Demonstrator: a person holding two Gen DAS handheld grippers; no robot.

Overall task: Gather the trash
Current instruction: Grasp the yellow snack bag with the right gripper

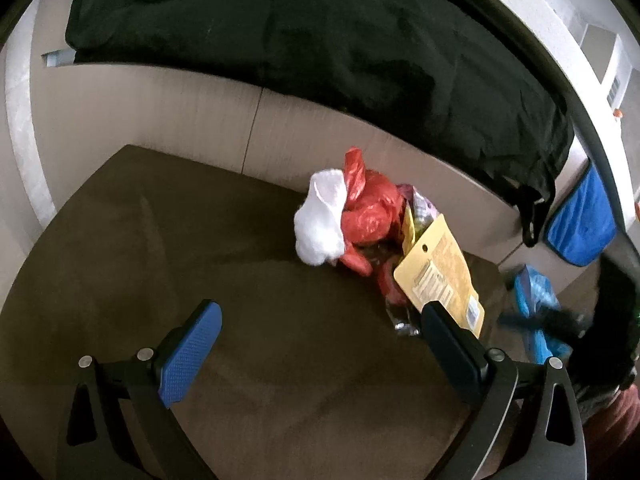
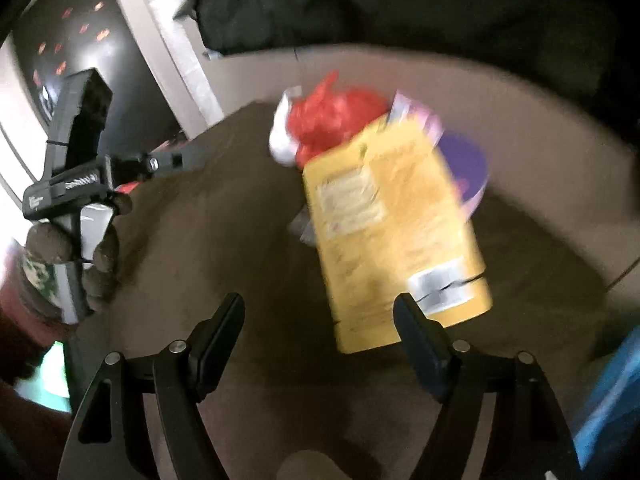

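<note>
A trash pile lies on a brown surface [image 1: 200, 240]: a crumpled white wad [image 1: 320, 224], a red plastic bag [image 1: 368, 208], a yellow pouch [image 1: 440, 280] and a silver wrapper [image 1: 400, 316]. My left gripper [image 1: 320, 344] is open short of the pile, its right finger [image 1: 452, 344] overlapping the pouch's near corner. The blurred right wrist view shows the yellow pouch [image 2: 392, 240], the red bag [image 2: 336, 124], the white wad [image 2: 280, 140] and a purple wrapper [image 2: 464, 164]. My right gripper [image 2: 320, 328] is open with nothing between its fingers. Its right fingertip [image 2: 412, 316] overlaps the pouch's near edge.
A black garment [image 1: 320, 40] hangs over a rail behind the pile, a blue cloth [image 1: 584, 220] to its right. A blurred blue object [image 1: 536, 292] lies right of the pile. The hand-held left gripper [image 2: 80, 184] shows at the left of the right wrist view.
</note>
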